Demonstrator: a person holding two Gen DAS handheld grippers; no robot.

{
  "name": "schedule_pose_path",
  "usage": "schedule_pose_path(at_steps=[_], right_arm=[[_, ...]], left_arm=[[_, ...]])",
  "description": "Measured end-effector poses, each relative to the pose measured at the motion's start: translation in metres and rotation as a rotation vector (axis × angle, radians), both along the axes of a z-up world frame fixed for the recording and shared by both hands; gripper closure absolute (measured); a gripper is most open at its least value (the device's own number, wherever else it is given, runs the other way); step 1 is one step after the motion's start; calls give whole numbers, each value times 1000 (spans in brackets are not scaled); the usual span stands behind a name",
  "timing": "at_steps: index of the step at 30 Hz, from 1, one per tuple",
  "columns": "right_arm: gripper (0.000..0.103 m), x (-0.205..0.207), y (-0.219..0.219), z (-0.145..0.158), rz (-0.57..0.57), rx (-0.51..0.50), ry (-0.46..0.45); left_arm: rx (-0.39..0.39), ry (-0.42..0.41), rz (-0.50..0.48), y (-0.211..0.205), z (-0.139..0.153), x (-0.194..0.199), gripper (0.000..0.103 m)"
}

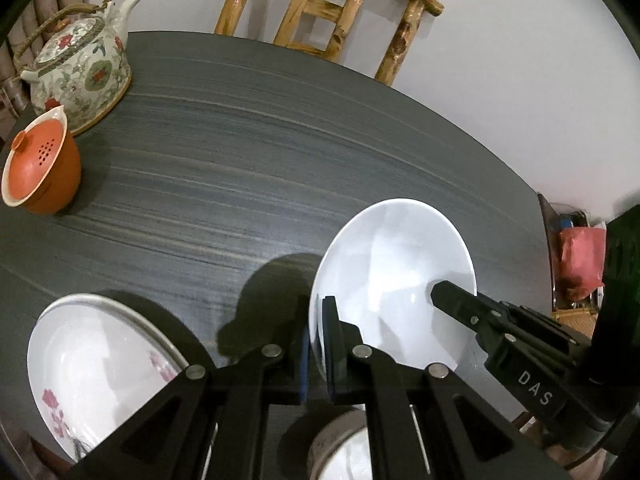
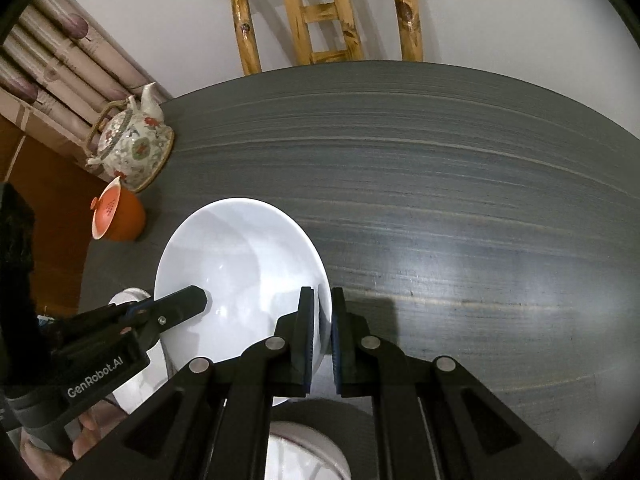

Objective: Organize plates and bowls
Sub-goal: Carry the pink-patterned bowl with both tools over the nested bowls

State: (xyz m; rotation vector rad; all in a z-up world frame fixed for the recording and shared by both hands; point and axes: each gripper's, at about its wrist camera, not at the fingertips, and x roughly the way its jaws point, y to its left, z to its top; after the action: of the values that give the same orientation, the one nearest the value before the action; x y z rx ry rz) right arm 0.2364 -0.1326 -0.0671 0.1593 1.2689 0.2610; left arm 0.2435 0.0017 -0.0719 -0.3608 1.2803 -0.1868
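Both grippers are showing matte black bodies built from angular linkage arms with triangular cut-outs. The left gripper (image 1: 318,344) is carrying round silver pivot pins behind the jaws and dark blue pads on the inner jaw faces. The right gripper (image 2: 322,340) is showing the same pins and blue pads. White lettering is appearing behind the jaws: "DAS" on the right unit's side, "GenRobot.AI" on the left unit's.
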Motion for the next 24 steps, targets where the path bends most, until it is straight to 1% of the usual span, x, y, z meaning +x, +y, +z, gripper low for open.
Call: schedule_pose_path(at_steps=[4, 12, 24], right_arm=[[94, -17, -3, 6, -7, -3, -5], [94, -48, -10, 16, -17, 6, -12], [94, -92, -19, 24, -35, 20, -21]], left_arm=[[-5, 0, -9, -2, 4, -14, 98], [9, -15, -29, -10, 13, -42, 98], [19, -22, -47, -21, 20, -85, 98]])
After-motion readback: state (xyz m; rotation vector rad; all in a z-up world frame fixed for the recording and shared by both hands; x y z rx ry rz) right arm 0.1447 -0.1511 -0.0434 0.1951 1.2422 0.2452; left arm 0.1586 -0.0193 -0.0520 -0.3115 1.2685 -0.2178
